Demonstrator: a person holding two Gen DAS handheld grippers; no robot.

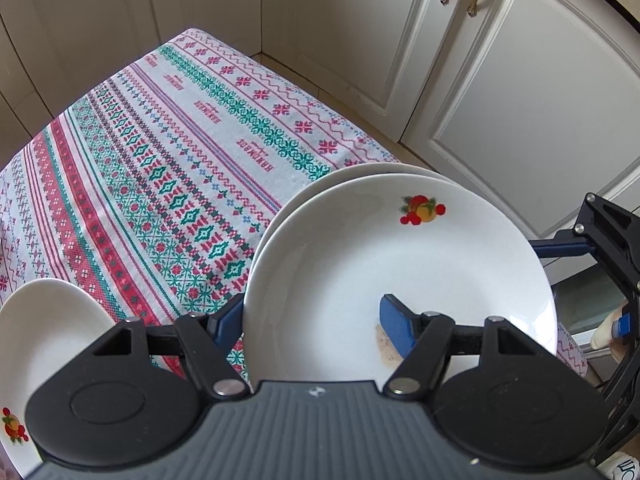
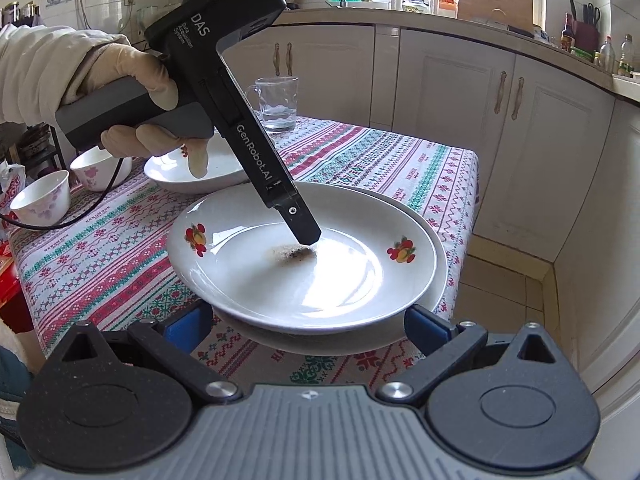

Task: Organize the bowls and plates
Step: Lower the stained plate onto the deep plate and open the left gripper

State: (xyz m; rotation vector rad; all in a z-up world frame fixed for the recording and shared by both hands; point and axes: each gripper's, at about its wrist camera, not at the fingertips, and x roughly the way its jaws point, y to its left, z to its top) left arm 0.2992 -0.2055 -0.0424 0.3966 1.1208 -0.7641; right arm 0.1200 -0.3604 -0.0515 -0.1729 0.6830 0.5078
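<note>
Firstly, the left gripper (image 1: 312,316) has its jaws partly open and stands across the rim of the top plate (image 1: 400,260). One blue finger (image 1: 396,328) is inside the plate's hollow and the other finger (image 1: 228,320) is outside the rim at 9 o'clock. I cannot tell whether the pads press on the plate. In the right wrist view the inside finger comes steeply down and its tip meets a small brown stain (image 2: 294,254) near the plate's middle. A gloved hand (image 2: 140,92) holds this gripper's handle at 10 o'clock.

The right gripper (image 2: 308,320) is wide open and holds nothing. The near rim of the top plate lies between its two fingers, apart from both pads.

The top plate, white with fruit pictures, sits on a lower plate (image 1: 360,170) at the corner of the table with a patterned tablecloth (image 1: 168,152). Another deep plate (image 2: 208,172) lies behind at 11 o'clock. Two small bowls (image 2: 42,196) stand at 9 o'clock, and a glass mug (image 2: 278,104) stands at 12 o'clock. Cream cabinet doors (image 2: 448,120) are behind the table.
</note>
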